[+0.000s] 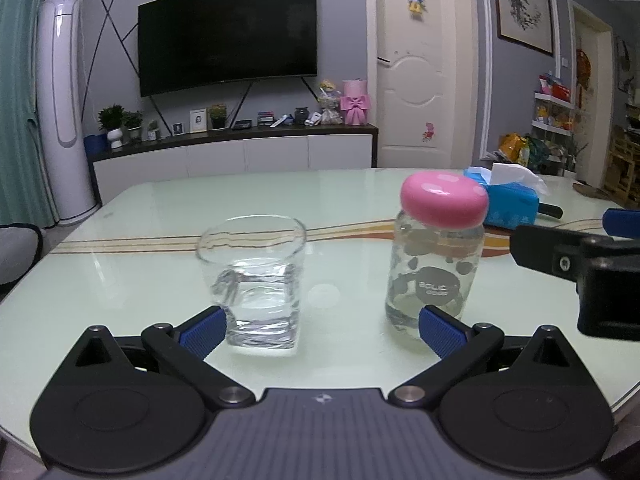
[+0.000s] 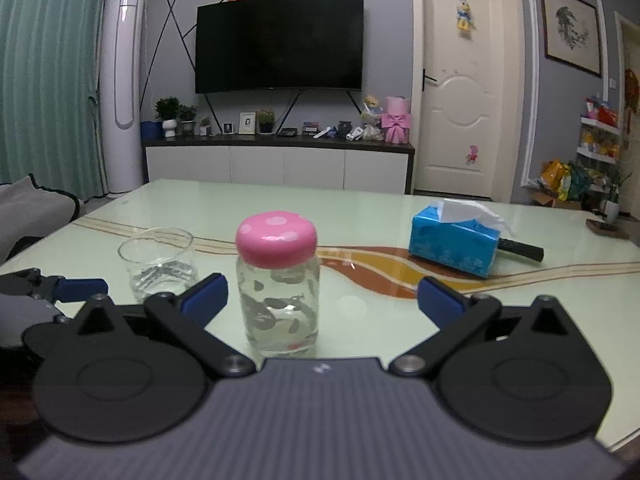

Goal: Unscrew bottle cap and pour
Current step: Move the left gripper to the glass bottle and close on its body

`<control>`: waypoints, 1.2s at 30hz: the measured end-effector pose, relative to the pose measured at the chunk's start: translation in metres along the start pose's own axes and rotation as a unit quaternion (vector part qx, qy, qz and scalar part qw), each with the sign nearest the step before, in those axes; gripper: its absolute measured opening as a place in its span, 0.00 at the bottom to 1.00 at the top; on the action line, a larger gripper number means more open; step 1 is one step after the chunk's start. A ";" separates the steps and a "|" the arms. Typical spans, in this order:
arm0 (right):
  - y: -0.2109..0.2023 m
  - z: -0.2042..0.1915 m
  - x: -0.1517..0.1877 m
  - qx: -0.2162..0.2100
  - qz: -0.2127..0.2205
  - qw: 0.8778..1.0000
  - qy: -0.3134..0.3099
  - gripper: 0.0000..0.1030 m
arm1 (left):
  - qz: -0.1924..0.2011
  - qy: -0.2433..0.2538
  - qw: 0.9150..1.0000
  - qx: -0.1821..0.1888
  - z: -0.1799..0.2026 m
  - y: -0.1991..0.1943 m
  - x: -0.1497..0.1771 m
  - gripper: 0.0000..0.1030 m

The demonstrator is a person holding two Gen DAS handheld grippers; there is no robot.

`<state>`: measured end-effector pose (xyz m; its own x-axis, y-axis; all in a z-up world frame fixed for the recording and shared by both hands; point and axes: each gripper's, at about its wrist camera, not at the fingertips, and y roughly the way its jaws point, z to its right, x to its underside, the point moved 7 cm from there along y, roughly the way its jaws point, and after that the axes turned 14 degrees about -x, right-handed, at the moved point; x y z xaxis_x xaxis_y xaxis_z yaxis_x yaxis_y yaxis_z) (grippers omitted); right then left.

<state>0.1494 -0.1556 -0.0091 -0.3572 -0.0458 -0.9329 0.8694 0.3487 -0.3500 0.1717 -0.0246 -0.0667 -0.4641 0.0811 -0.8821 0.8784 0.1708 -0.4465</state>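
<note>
Flanking the capped bottle (image 2: 278,284): glass (image 2: 158,262), tissue box (image 2: 454,242).

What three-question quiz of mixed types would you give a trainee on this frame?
1. True or false: the round pink cap has already been removed from the small clear spotted glass bottle.
2. Multiple choice: the clear glass tumbler holds A) nothing, B) some clear liquid, C) tissues.
3. Short answer: what stands behind the bottle, on the pale glass-topped table, toward the right gripper's side?

Key
1. False; the cap sits on the bottle.
2. B.
3. A blue tissue box with a white tissue sticking out. Both the left gripper and the right gripper are open, holding nothing.
</note>
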 end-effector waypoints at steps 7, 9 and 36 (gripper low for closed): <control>0.006 0.015 0.002 0.006 -0.007 1.000 0.009 1.00 | 0.002 0.006 1.000 0.014 0.021 0.013 -0.002 1.00; 0.007 0.021 0.002 0.008 -0.008 1.000 0.013 1.00 | 0.000 0.007 1.000 0.018 0.026 0.017 -0.001 1.00; 0.025 0.037 -0.005 -0.031 -0.032 0.999 0.005 1.00 | 0.016 0.027 0.999 0.043 0.072 0.057 0.001 1.00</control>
<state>0.1859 -0.1815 -0.0163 -0.4157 -0.0609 -0.9075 0.8214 0.4032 -0.4034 0.2300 -0.0855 -0.1038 -0.4384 0.1382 -0.8881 0.8987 0.0822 -0.4308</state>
